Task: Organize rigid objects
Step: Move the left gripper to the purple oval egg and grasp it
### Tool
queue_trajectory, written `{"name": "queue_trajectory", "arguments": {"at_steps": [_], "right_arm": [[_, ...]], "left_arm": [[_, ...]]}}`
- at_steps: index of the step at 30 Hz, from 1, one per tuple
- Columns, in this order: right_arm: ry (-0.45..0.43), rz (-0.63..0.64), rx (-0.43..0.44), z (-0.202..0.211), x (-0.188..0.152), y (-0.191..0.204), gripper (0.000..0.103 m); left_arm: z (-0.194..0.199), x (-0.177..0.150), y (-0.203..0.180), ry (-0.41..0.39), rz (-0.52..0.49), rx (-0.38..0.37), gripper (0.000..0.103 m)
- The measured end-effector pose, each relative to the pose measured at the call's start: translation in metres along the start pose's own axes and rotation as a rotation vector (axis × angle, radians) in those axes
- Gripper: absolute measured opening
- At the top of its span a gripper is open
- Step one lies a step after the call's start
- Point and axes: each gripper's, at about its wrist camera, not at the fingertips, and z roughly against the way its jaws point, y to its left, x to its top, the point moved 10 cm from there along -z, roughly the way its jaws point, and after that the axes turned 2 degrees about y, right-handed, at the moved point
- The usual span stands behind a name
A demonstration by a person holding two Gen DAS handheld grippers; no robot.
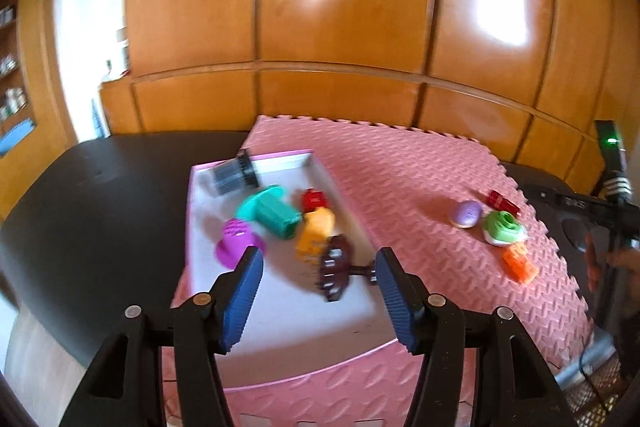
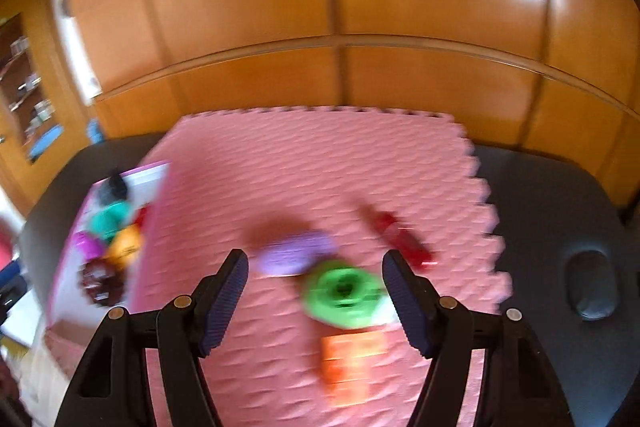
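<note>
While our left wrist view looks down into the white tray (image 1: 280, 323), our right wrist view looks mostly at the pink foam mat (image 2: 304, 167) and catches the tray only at its left edge. From the left we see inside the tray a teal piece (image 1: 270, 211), a purple piece (image 1: 236, 241), a yellow-orange piece (image 1: 316, 231), a small red block (image 1: 314, 199), a dark ribbed cylinder (image 1: 234, 173) and a dark maroon gear-like piece (image 1: 336, 267). Our left gripper (image 1: 320, 291) stands apart with nothing pressed between its pads, above the tray. Our right gripper (image 2: 316, 295) is spread wide and empty over a blurred green ring (image 2: 344, 293), with a lilac oval (image 2: 296, 253), a red bar (image 2: 400, 239) and an orange block (image 2: 350, 363) near it on the mat. That mat lies on a dark table (image 2: 560, 227) before glossy wooden panels (image 1: 340, 7).
</note>
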Motion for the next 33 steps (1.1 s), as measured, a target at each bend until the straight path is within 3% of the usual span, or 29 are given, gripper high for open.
{"name": "queue_trajectory", "arguments": {"at_steps": [4, 7, 13, 21, 27, 33], "right_arm": [[-0.014, -0.151, -0.065, -0.009, -0.013, -0.053, 0.07], [0.03, -0.323, -0.105, -0.018, -0.025, -0.093, 0.07], [0.04, -0.526, -0.071, -0.018, -0.033, -0.13, 0.07], [0.057, -0.519, -0.032, -0.021, -0.031, -0.12, 0.07], [0.065, -0.515, -0.005, -0.021, -0.029, -0.114, 0.07], [0.071, -0.514, 0.025, -0.021, -0.027, -0.109, 0.071]], "left_arm": [[-0.006, 0.002, -0.035, 0.019, -0.073, -0.049, 0.06], [-0.015, 0.001, -0.065, 0.049, -0.121, -0.095, 0.063], [-0.047, -0.015, -0.116, 0.166, -0.166, -0.17, 0.066], [-0.09, -0.022, -0.162, 0.277, -0.169, -0.253, 0.066], [-0.131, -0.012, -0.163, 0.316, -0.152, -0.191, 0.066], [-0.169, 0.007, -0.178, 0.309, -0.329, -0.121, 0.065]]}}
